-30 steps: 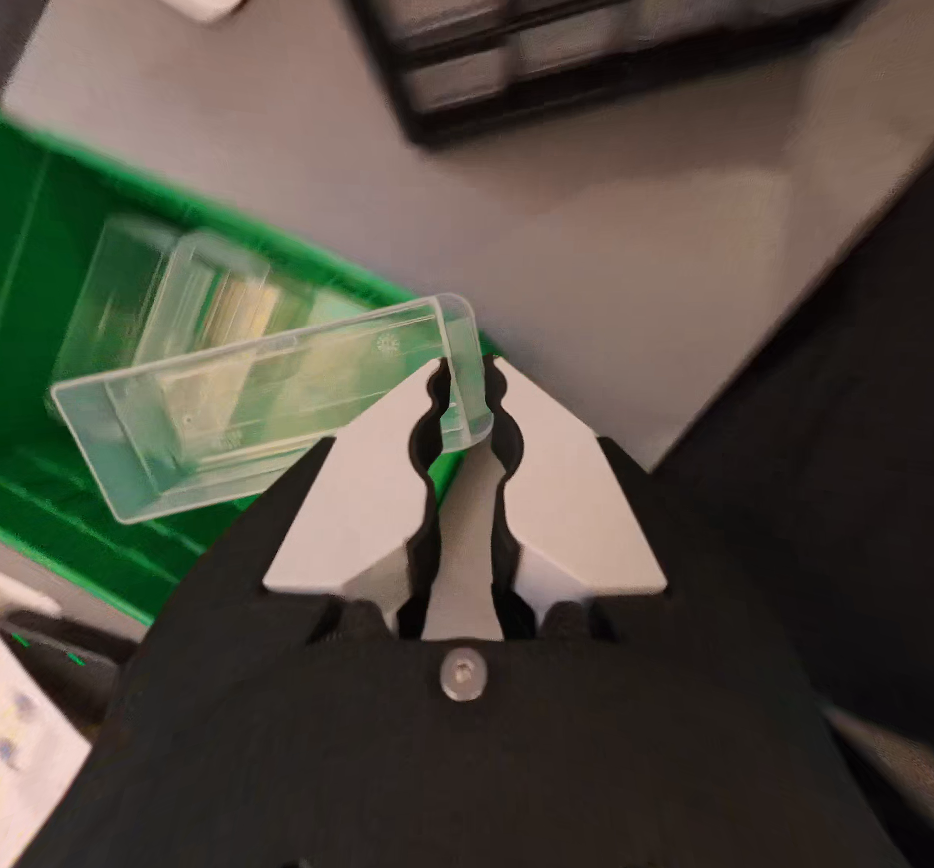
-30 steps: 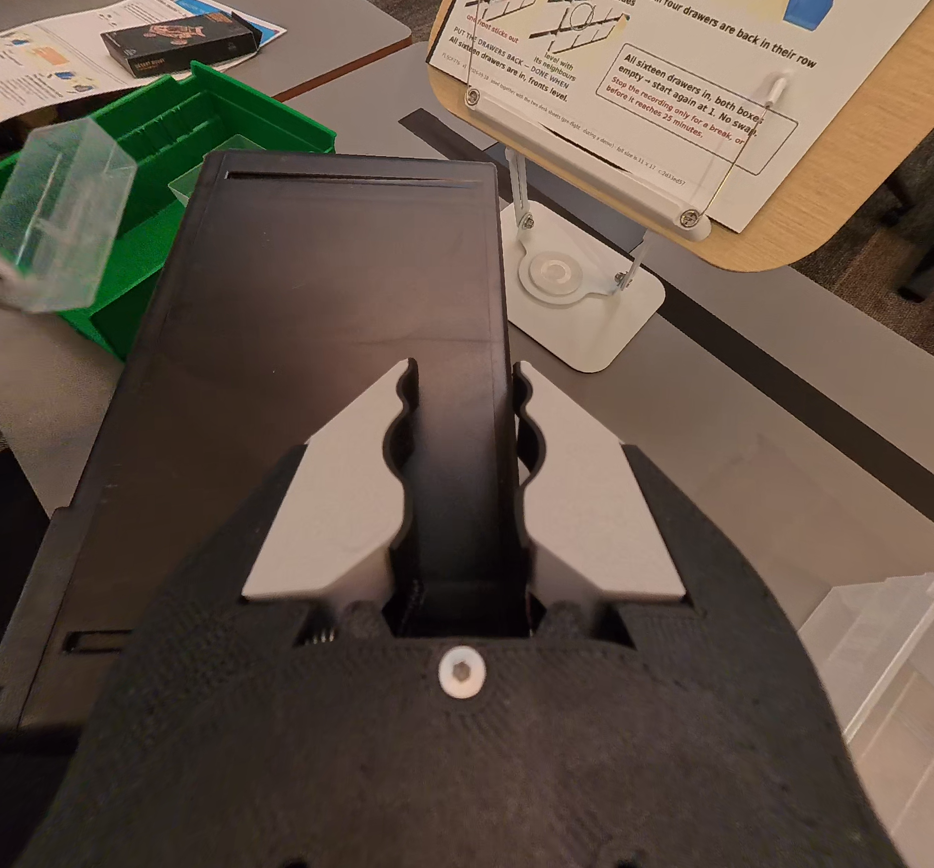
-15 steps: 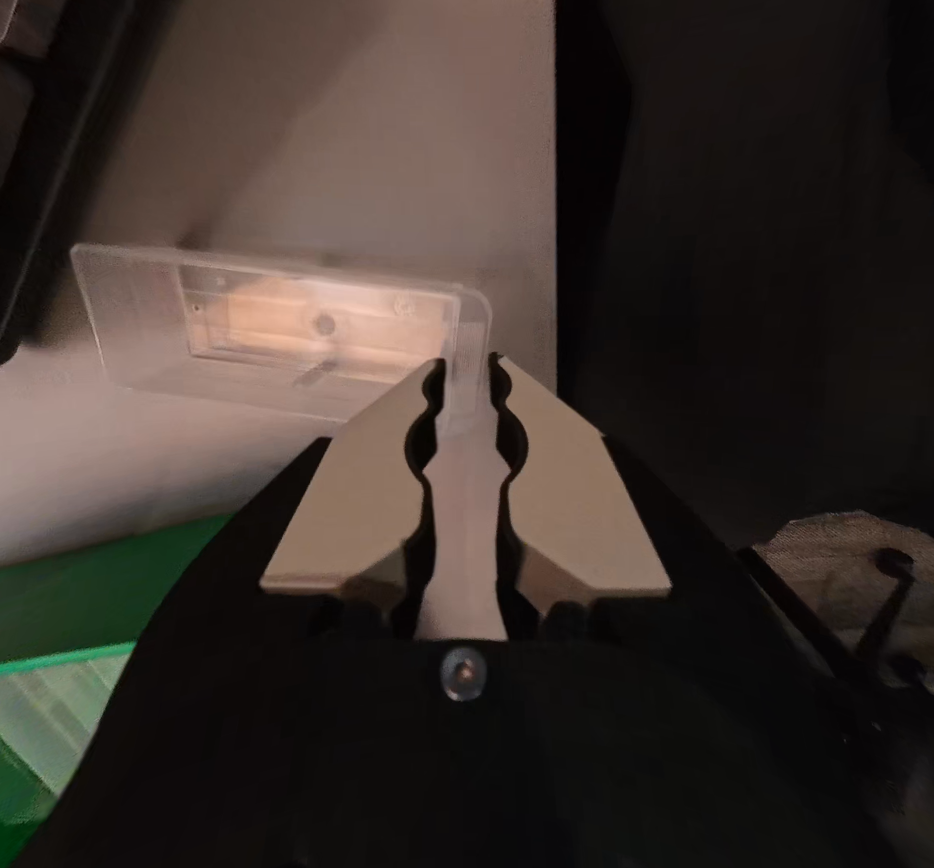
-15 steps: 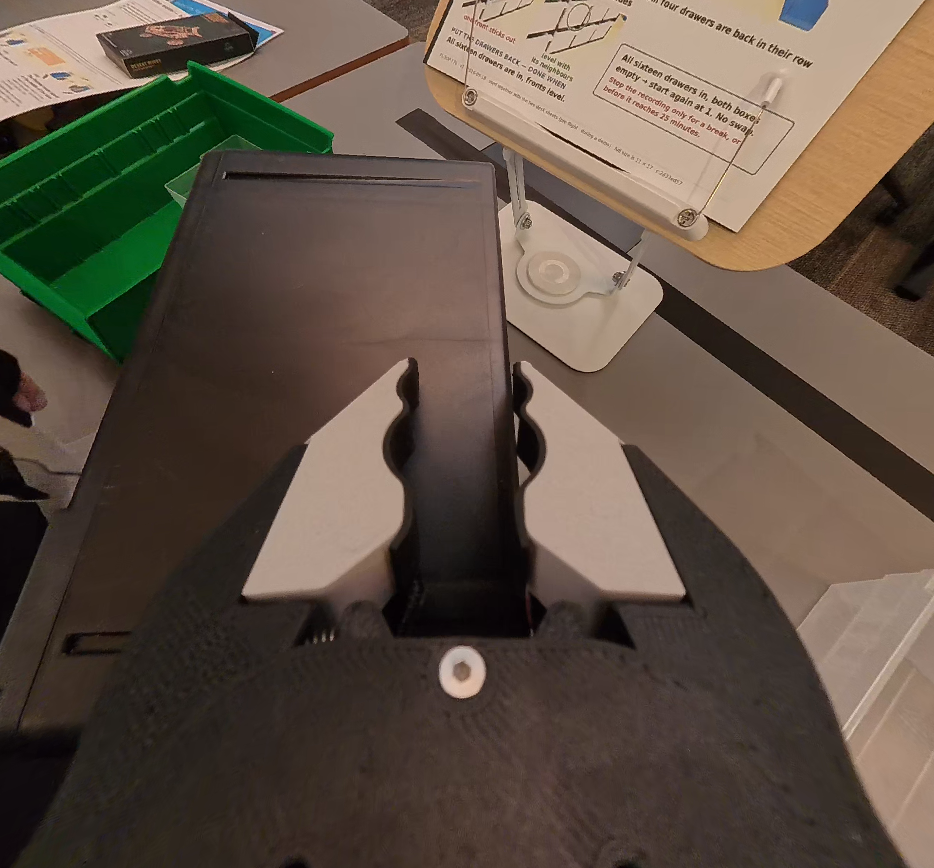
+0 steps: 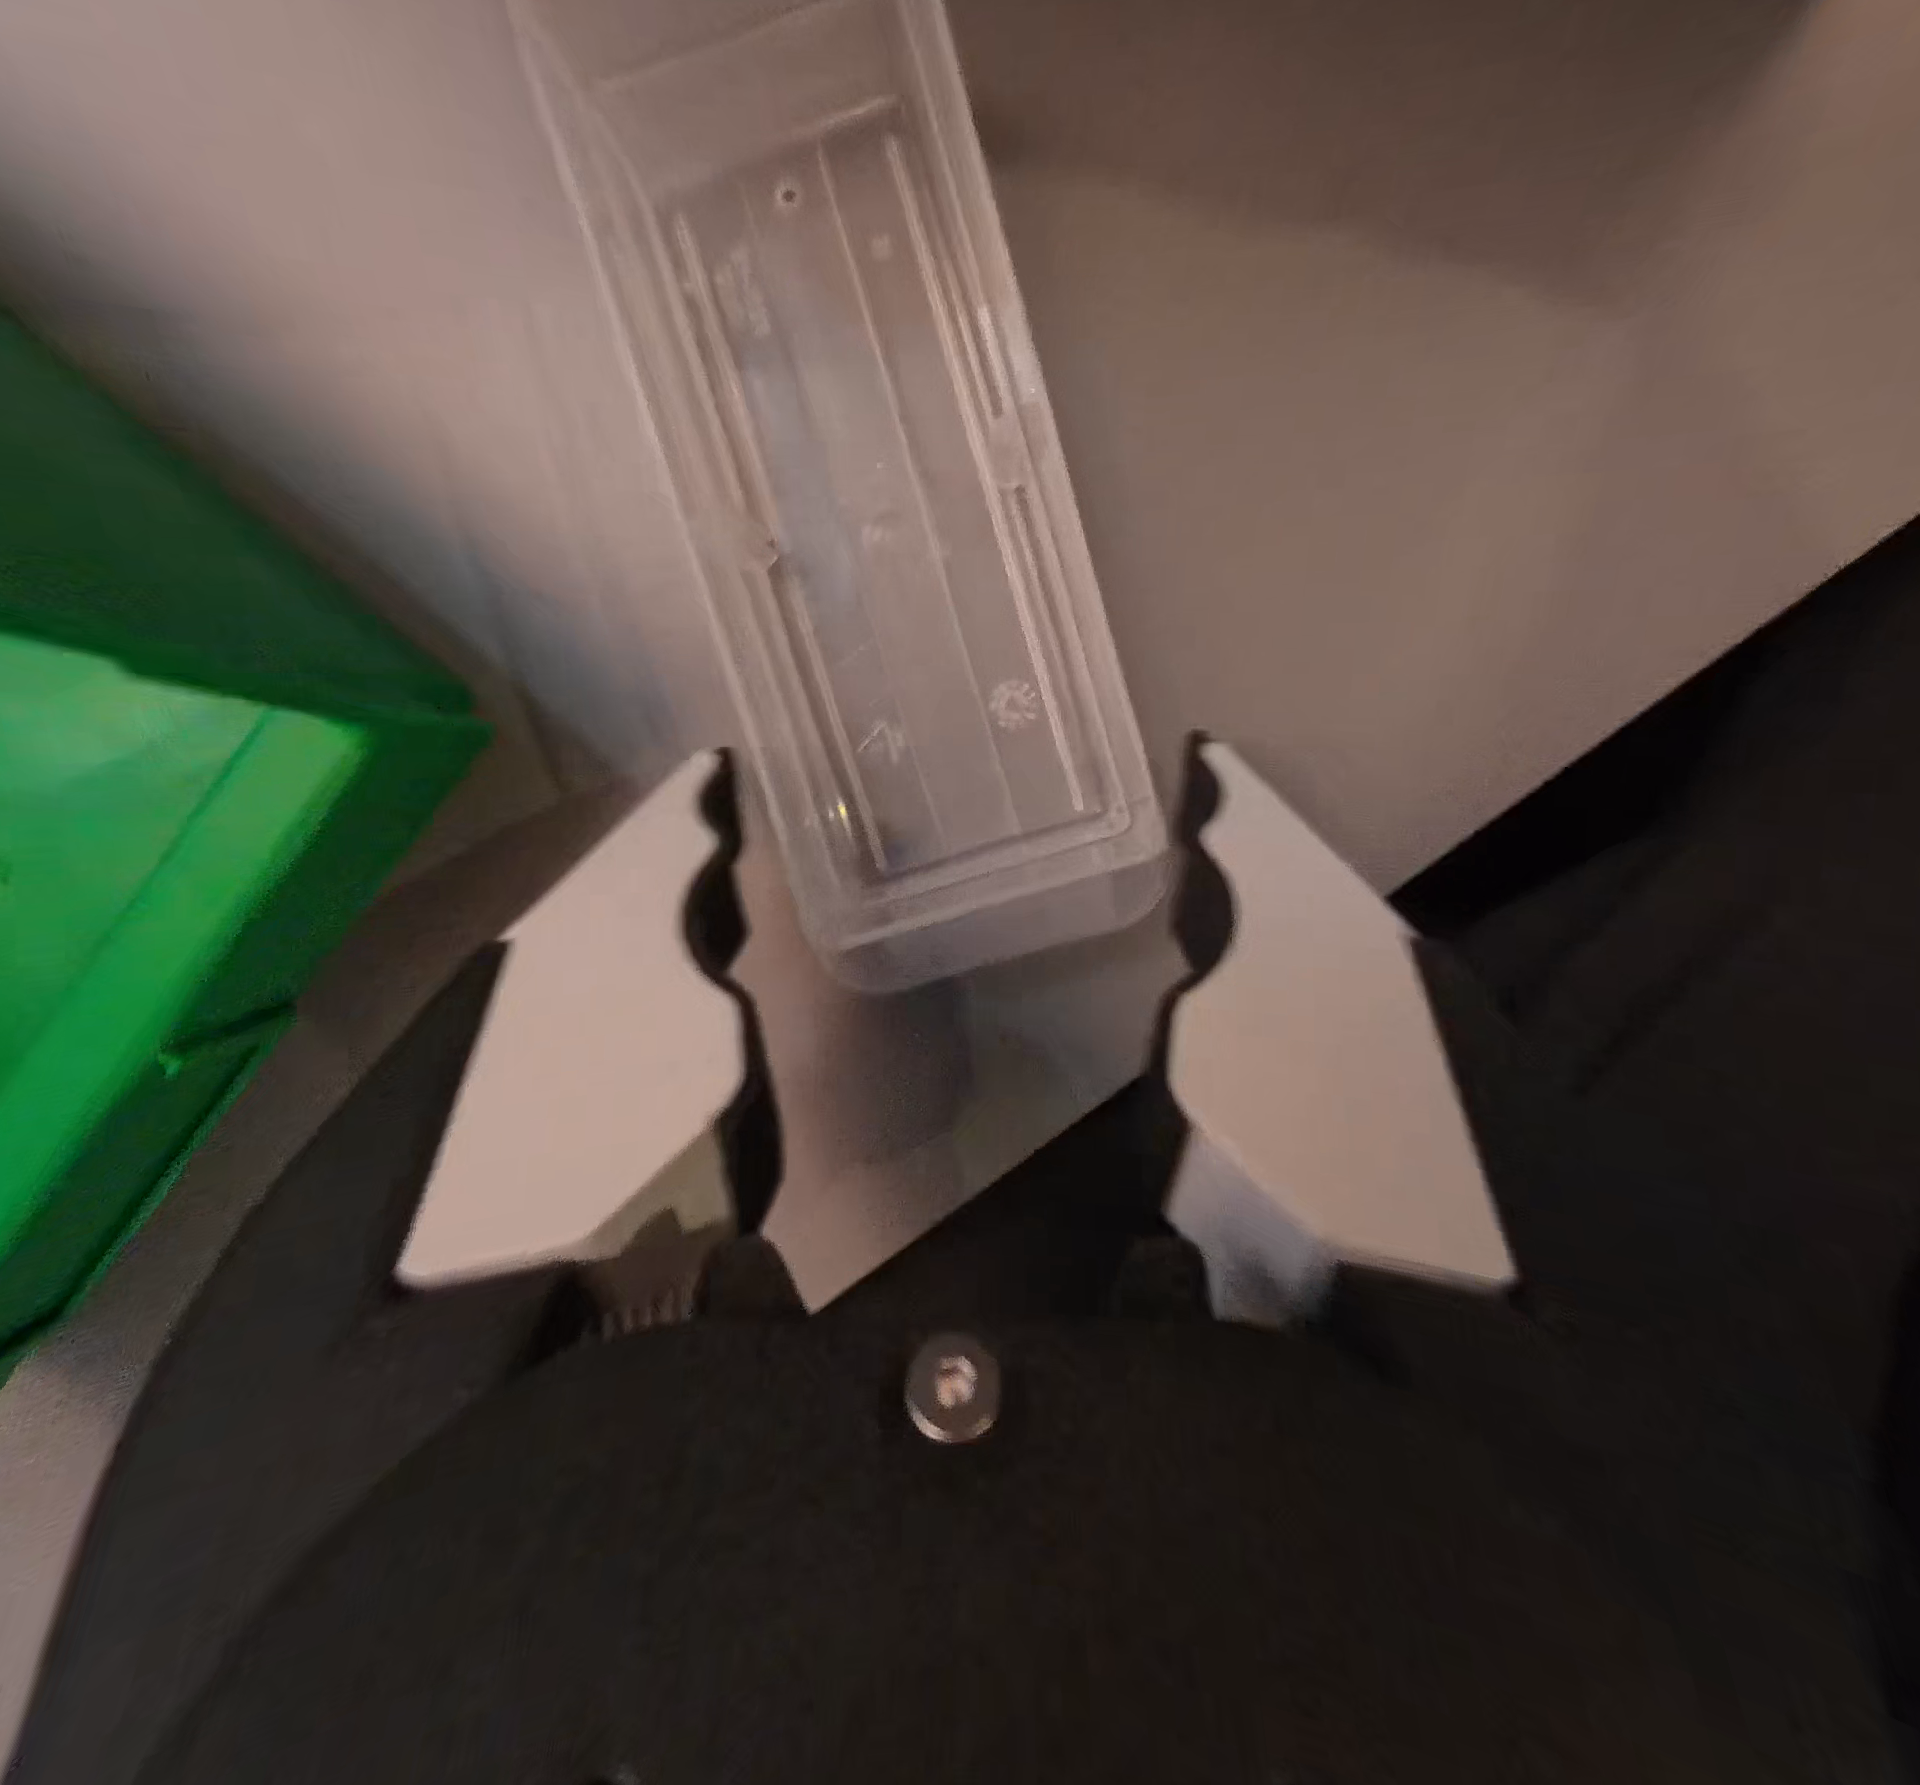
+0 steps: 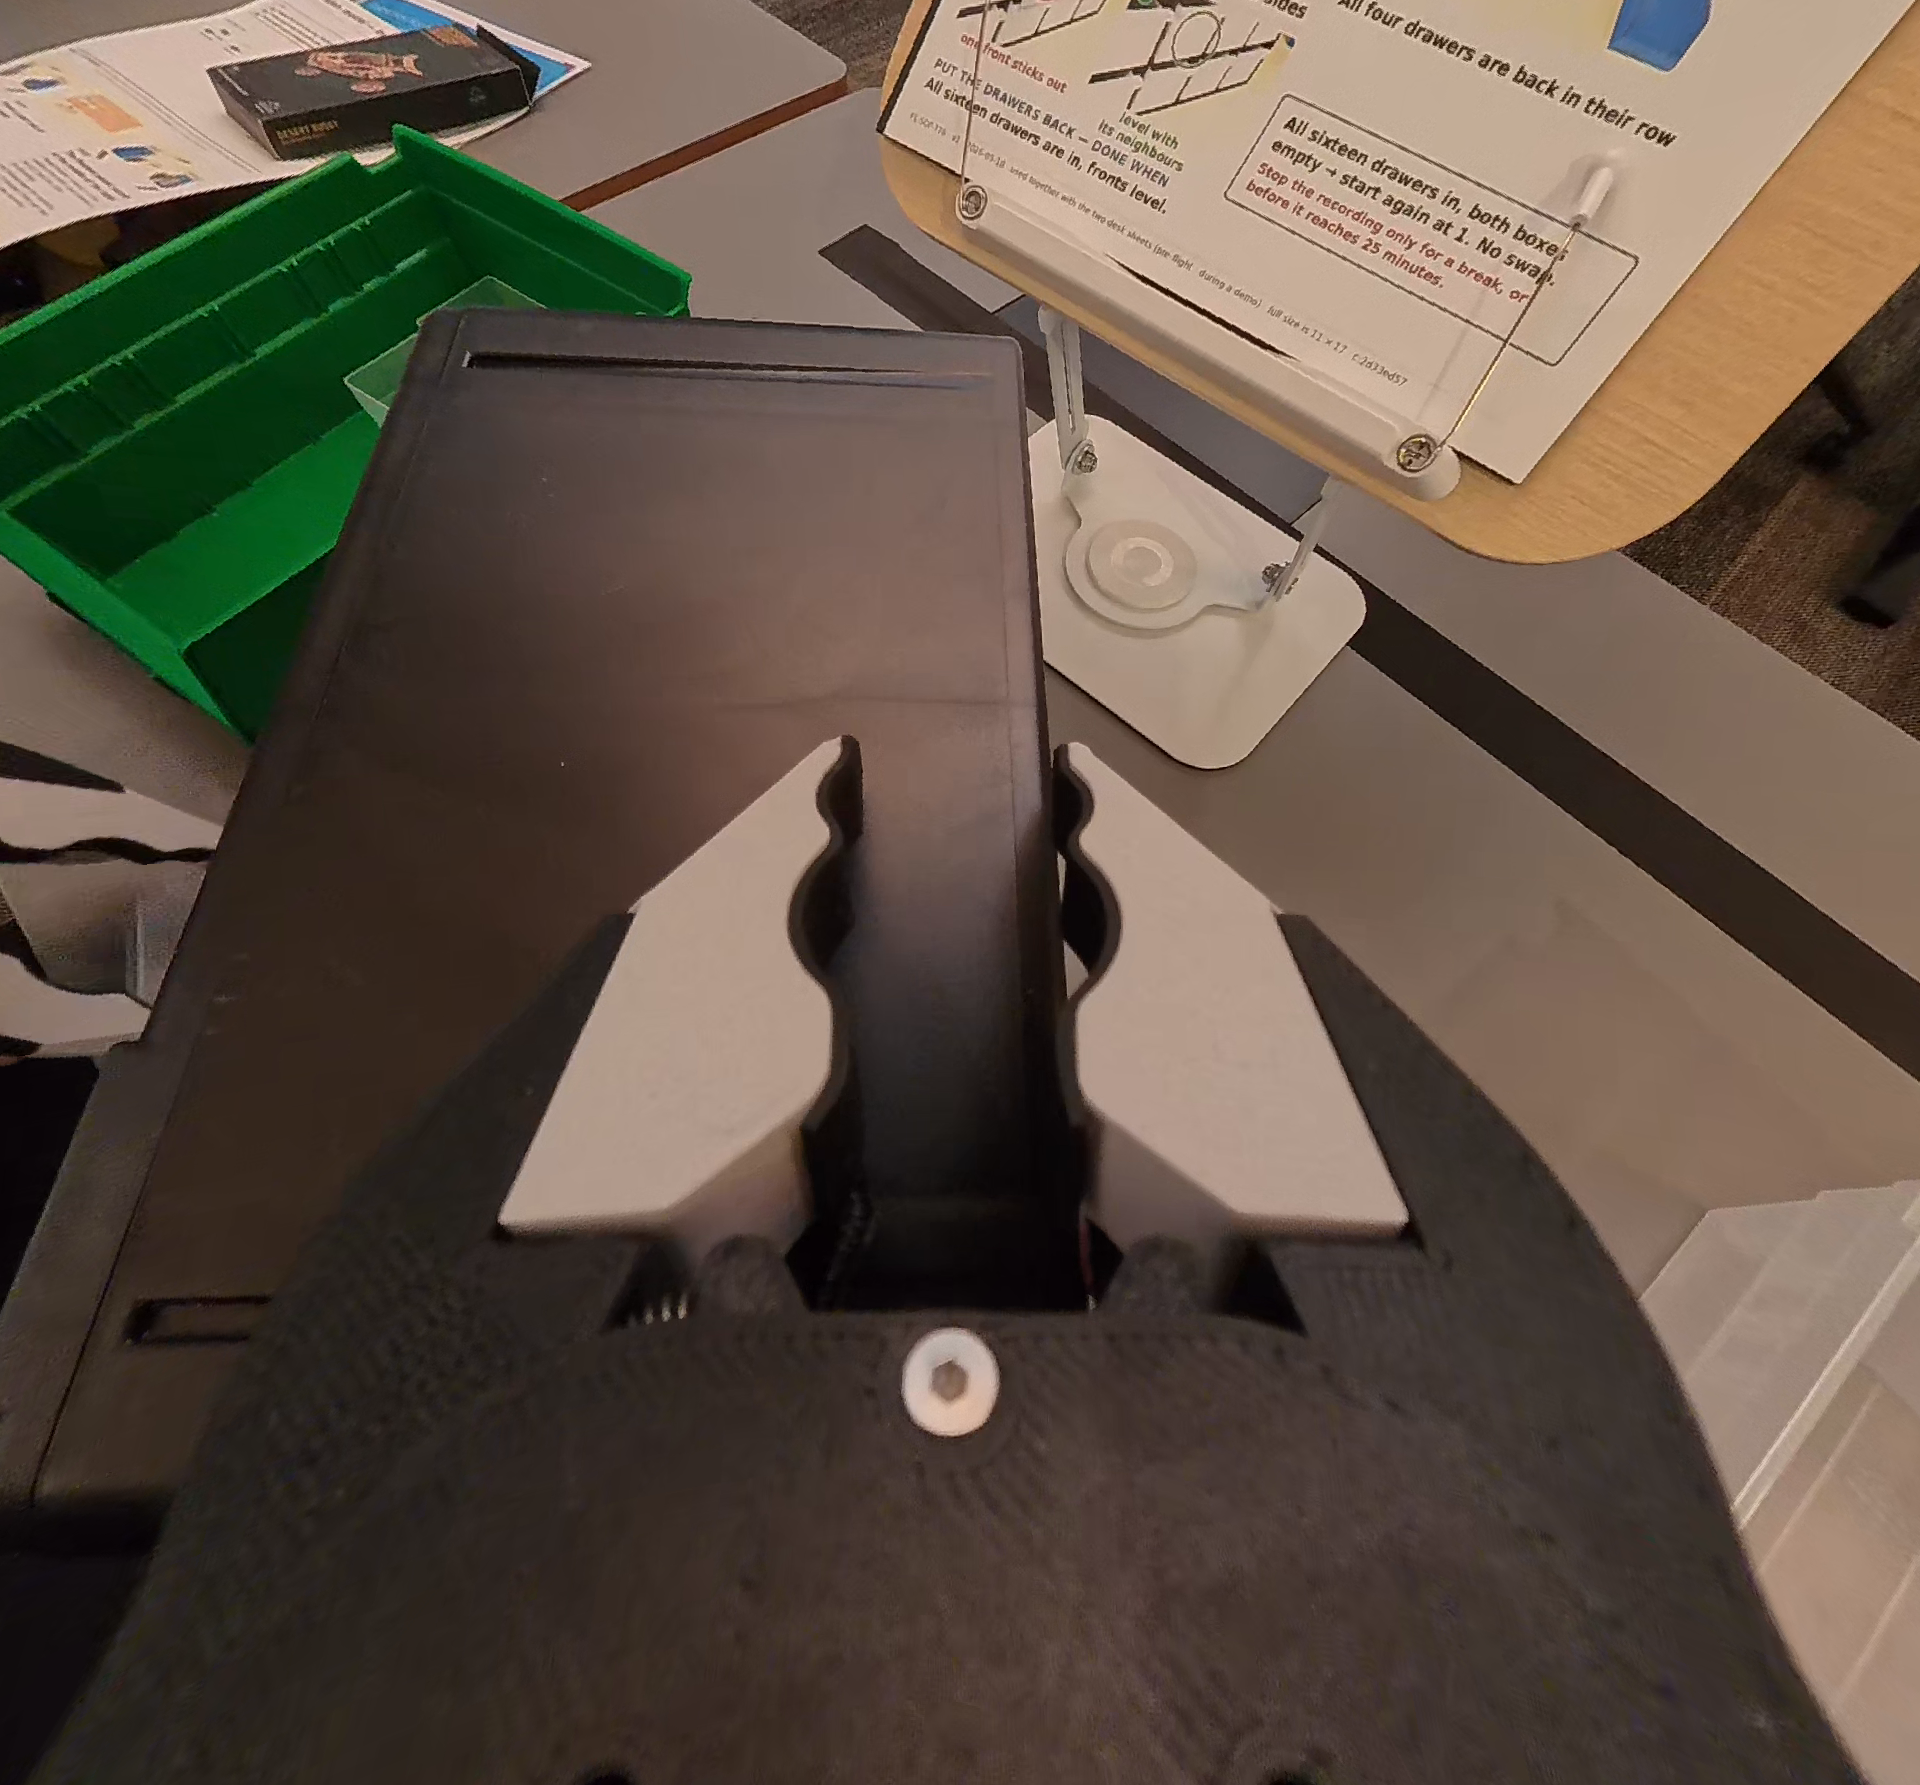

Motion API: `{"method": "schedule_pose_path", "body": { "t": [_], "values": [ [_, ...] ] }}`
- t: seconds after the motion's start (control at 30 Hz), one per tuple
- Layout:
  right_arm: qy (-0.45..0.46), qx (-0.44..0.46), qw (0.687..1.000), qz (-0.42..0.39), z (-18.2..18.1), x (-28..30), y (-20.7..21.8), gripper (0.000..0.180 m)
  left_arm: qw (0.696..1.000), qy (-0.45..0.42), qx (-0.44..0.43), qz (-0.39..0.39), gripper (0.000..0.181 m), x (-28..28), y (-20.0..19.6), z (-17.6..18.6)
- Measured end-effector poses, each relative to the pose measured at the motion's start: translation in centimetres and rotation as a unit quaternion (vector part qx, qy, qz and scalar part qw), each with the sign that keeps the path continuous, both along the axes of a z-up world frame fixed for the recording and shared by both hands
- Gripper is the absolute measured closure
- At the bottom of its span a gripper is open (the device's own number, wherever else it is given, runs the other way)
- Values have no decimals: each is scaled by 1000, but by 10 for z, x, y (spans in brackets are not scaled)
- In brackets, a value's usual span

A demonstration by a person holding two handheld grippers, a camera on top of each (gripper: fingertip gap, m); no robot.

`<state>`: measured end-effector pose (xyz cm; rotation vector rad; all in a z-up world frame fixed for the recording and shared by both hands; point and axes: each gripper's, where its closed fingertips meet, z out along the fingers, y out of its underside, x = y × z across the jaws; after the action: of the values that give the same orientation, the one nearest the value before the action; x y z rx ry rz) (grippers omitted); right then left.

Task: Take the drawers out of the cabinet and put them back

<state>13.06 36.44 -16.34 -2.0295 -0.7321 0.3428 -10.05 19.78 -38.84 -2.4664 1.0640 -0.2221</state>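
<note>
Spreading your left hand-held gripper (image 5: pixel 961 779) leaves the clear plastic rectangular drawer (image 5: pixel 831 447) lying on the grey table (image 5: pixel 1351 385), long axis pointing straight ahead. Your right hand-held gripper (image 6: pixel 956 779), fingers somewhat apart, rests on the black cabinet (image 6: pixel 644 644).

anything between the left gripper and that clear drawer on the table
Nothing visible does. The left gripper is open, and the near end of the clear drawer already lies between its fingers on the grey table. The green bin sits off to the left, clear of the path.
</note>
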Motion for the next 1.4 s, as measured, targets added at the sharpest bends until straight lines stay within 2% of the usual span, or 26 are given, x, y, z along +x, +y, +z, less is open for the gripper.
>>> {"method": "schedule_pose_path", "body": {
  "t": [0.03, 0.1, 0.2, 0.3, 0.37, 0.47, 0.6, 0.9, 1.03, 1.33, 1.4],
  "values": [
    [0, 0, 1000, 0, 0, 0, 0, 145, 1000, 0, 4, -8, 110, 3, 1, 0],
    [0, 0, 1000, 0, 0, 0, 0, 145, 1000, 11, 10, -13, 113, 1, 4, 0],
    [1, 0, 1000, 1, 0, 0, 0, 145, 999, -1, 26, -26, 114, 1, 5, 13],
    [1, 1, 1000, 2, 0, 0, 0, 145, 998, -18, 5, -64, 115, 7, -10, 30],
    [1, 1, 1000, 3, 0, 0, 0, 145, 993, -33, 4, -116, 115, 20, -24, 47],
    [1, 0, 1000, 3, 0, 0, 0, 145, 986, -61, -25, -152, 115, 42, -41, 70],
    [1, 0, 1000, 3, 0, 0, 0, 145, 978, -51, -54, -196, 115, 68, -55, 77],
    [2, 0, 1000, 4, 0, -1, 0, 145, 976, -68, -79, -192, 115, 100, -44, 83],
    [2, 0, 1000, 6, 0, -1, 0, 145, 979, -78, -60, -181, 116, 107, -35, 91],
    [1, 1, 1000, 7, 0, -1, 0, 145, 979, -133, 11, -152, 114, 141, -20, 74],
    [2, 2, 1000, 6, 0, -1, 0, 145, 978, -128, 22, -163, 108, 144, -22, 73]
  ]
}}
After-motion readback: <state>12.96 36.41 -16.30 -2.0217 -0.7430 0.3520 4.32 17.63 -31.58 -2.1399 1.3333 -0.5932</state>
